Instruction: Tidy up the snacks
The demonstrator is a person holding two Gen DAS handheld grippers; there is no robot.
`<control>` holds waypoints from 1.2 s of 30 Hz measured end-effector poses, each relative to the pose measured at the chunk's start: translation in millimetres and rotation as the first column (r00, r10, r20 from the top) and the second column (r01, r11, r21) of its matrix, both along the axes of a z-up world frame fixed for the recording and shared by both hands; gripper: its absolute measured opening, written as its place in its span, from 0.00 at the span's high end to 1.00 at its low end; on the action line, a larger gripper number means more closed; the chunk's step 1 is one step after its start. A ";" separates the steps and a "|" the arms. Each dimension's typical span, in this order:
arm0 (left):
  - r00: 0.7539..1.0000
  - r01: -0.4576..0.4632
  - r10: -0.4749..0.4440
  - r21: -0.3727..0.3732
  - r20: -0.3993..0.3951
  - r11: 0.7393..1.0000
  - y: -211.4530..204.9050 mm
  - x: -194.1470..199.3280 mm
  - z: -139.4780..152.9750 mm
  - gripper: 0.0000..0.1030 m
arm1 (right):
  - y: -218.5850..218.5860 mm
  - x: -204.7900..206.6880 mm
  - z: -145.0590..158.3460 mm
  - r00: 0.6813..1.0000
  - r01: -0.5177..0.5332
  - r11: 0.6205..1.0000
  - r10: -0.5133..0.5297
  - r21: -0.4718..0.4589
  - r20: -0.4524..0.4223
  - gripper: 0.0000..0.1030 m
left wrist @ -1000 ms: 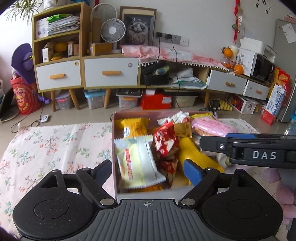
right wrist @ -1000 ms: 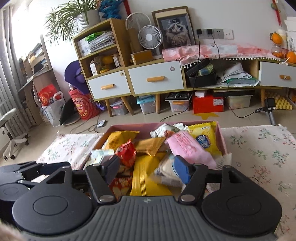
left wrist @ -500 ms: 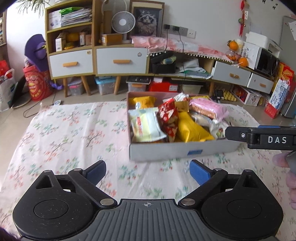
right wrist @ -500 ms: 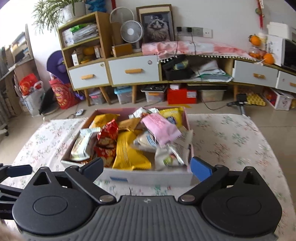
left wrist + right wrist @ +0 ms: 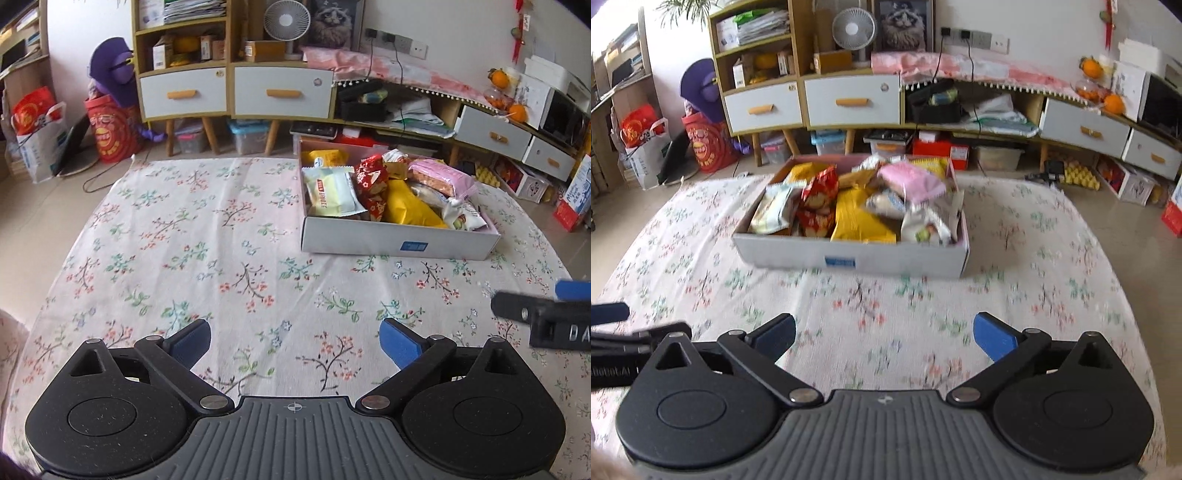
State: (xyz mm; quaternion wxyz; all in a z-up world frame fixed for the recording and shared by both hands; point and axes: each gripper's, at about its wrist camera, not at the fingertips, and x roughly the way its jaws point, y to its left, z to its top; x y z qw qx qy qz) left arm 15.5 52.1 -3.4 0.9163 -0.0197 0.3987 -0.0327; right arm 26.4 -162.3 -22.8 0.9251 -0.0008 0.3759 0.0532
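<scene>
The white box [image 5: 849, 258] stood toward the far side of the floral tablecloth [image 5: 184, 258], heaped with snack packets: a pale cream packet [image 5: 332, 195] at its left, a red packet [image 5: 373, 184] beside it, a yellow packet [image 5: 410, 206] in the middle and a pink packet [image 5: 912, 181] riding on top. The left gripper [image 5: 295, 343] and the right gripper [image 5: 884, 334] each hung over bare cloth well short of the box, jaws spread wide and gripping nothing; the right one's had just been opening, with nothing between them. No packets lay loose on the cloth, so the sorting looked nearly finished, though the right wrist view was blurred and small items could have gone unseen. To finish well, any return to the box probably called for a slow approach from above, since the pink packet sat loosely enough to slide off if nudged.
</scene>
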 end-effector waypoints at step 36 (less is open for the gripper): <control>0.997 -0.066 0.069 0.092 -0.032 0.994 -25.1 -10.5 5.9 0.03 | -10.1 -12.7 -14.7 0.994 0.061 0.997 -0.056 0.049 -0.090 0.00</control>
